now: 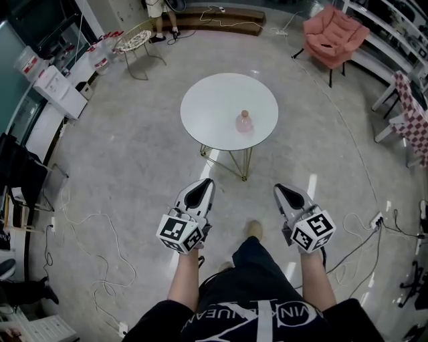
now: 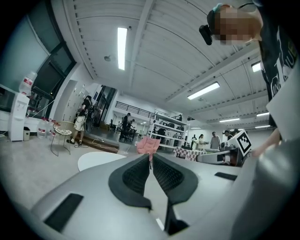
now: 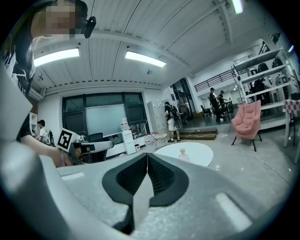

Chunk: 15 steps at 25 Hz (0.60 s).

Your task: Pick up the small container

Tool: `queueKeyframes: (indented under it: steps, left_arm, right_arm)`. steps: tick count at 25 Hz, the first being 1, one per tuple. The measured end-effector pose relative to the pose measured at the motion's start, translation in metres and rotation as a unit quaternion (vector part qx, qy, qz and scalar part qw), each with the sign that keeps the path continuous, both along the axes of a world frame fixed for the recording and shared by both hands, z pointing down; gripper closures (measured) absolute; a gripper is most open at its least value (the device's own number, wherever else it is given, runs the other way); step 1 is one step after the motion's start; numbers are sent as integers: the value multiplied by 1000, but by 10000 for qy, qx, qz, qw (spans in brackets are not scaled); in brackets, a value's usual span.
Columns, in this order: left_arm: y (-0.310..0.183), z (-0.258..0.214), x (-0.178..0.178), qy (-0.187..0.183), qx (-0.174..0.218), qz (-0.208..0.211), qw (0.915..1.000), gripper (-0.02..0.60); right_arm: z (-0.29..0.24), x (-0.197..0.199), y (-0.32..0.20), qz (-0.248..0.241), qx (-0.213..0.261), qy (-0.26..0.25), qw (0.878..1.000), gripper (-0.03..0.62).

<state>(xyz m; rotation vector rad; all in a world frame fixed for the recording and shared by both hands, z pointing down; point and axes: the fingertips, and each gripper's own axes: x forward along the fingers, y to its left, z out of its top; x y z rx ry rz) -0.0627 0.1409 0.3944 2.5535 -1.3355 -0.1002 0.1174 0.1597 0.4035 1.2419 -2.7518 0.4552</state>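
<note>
The small container (image 1: 244,122) is a pale pink bottle with a tan cap, upright on the round white table (image 1: 214,107) ahead of me. It also shows in the right gripper view as a little bottle (image 3: 183,153) on the table (image 3: 197,154). My left gripper (image 1: 206,182) and right gripper (image 1: 279,189) are held side by side over the floor, well short of the table. Both point toward it. Each pair of jaws is shut with nothing between them, as seen on the left gripper (image 2: 150,157) and the right gripper (image 3: 147,156). From the left gripper only the table's edge (image 2: 96,159) shows.
A pink armchair (image 1: 332,35) stands at the back right and a wire chair (image 1: 136,41) at the back left. Checkered chairs (image 1: 411,120) are at the right edge. White cabinets (image 1: 57,87) line the left wall. Cables (image 1: 87,227) trail over the floor. A person (image 1: 160,13) stands far back.
</note>
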Motion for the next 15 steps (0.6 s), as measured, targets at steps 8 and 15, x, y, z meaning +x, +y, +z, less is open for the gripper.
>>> queueKeyframes:
  steps: [8, 15]
  left_arm:
    - [-45, -3, 18, -12, -15, -142, 9999, 555]
    - [-76, -3, 15, -8, -172, -309, 9994, 555]
  right_arm:
    - [6, 20, -49, -174, -108, -49, 9998, 588]
    - [19, 20, -88, -276, -304, -214, 9989, 588]
